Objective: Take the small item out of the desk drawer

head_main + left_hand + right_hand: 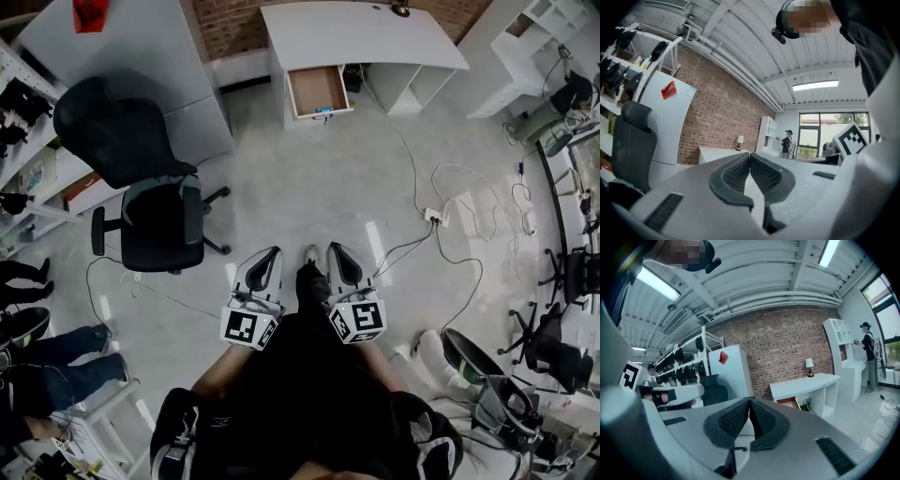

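A white desk [366, 33] stands against the brick wall far ahead, with its drawer [319, 91] pulled open. The drawer's brown inside looks bare, apart from a small blue thing [323, 110] at its front edge. Both grippers are held close to the person's body, well short of the desk. My left gripper [275, 251] and right gripper [334, 247] are each shut with nothing between the pads. In the right gripper view the desk [806, 383] and open drawer [790, 402] lie beyond the shut right gripper [749, 400]. The left gripper [749, 155] points toward the desk [722, 152] too.
A black office chair [155, 187] stands on the floor at the left, beside a white cabinet [141, 56]. A power strip [434, 217] and loose cables trail across the floor at the right. Shelving lines the left wall. Another person [869, 362] stands by white shelves at the far right.
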